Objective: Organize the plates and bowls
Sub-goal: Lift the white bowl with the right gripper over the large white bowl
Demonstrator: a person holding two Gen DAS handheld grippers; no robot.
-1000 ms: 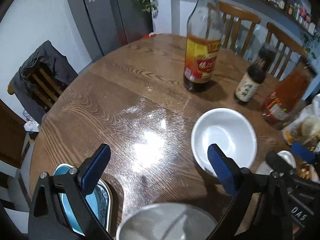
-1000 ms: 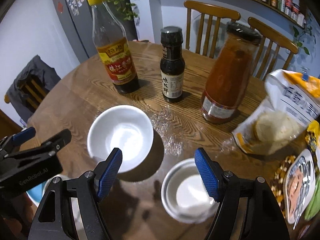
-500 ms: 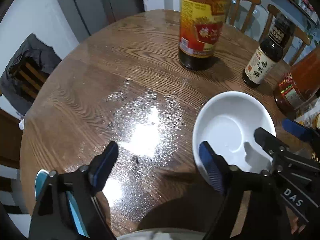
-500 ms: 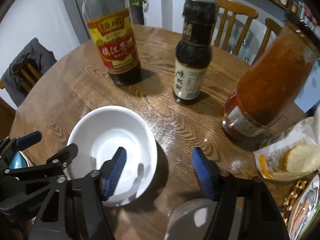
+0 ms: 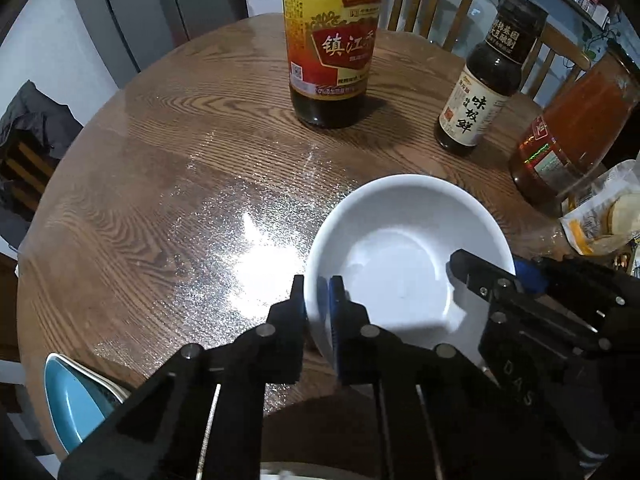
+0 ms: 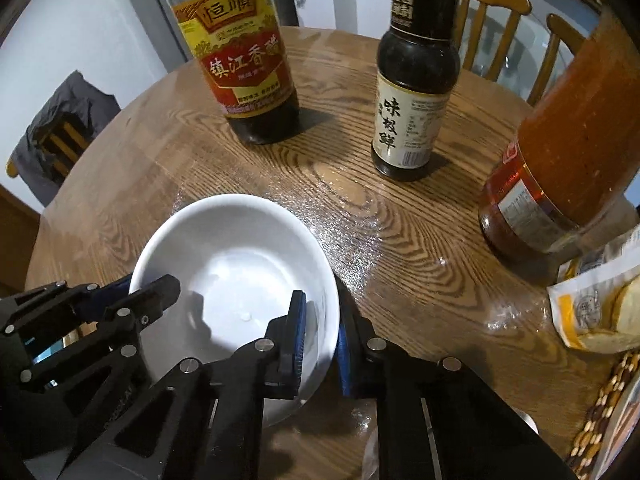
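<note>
Blue plate (image 5: pixel 76 400) sits at the table (image 5: pixel 160 168) edge, mostly hidden behind the left gripper (image 5: pixel 318 300), whose jaws pinch the white bowl (image 5: pixel 404 256) at its left rim. Right gripper (image 6: pixel 320 324) pinches the opposite rim (one pad inside, one outside). Vinegar bottle (image 5: pixel 332 40) is cut off at the top; sauce jar (image 5: pixel 576 128) is partly out of frame.

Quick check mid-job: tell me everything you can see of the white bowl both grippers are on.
The white bowl is round, glossy and ceramic-looking, with smooth sloped walls and a flat inner base; it looks empty. It sits upright near the front of the wooden table, in front of the bottles. The left gripper is shut on its left rim and the right gripper on its right rim, each with one finger inside and one outside. Whether it is lifted is unclear.
</note>
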